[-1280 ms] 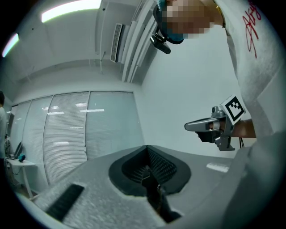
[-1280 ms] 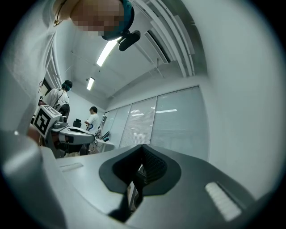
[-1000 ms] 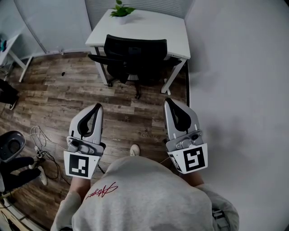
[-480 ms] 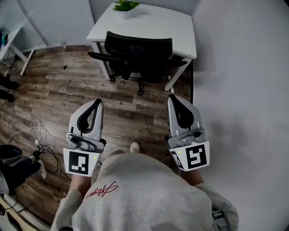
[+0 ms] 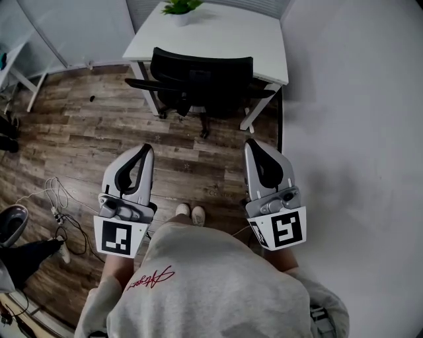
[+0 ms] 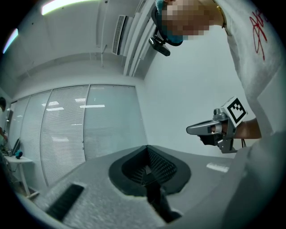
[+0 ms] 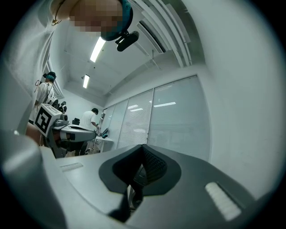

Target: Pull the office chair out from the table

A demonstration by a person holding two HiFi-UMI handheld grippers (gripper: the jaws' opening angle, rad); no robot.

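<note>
The black office chair (image 5: 201,76) stands tucked under the white table (image 5: 221,36), its back facing me, at the top of the head view. My left gripper (image 5: 144,149) and right gripper (image 5: 254,144) are held side by side in front of my body, pointing at the chair and well short of it. Both are shut with nothing between the jaws. In the left gripper view the shut left gripper (image 6: 146,150) points at a glass partition, with the right gripper (image 6: 219,129) beside it. The right gripper view shows the shut right gripper (image 7: 143,150) and the left gripper (image 7: 67,132).
A potted plant (image 5: 180,8) stands on the table's far edge. A white wall (image 5: 350,132) runs along the right. Cables (image 5: 56,204) lie on the wood floor at the left, near another desk's legs (image 5: 26,79). A person (image 7: 91,118) stands at a far desk.
I have stepped a little closer to the chair; a second shoe now shows below the grippers. Both grippers stay shut and hold the same pose.
</note>
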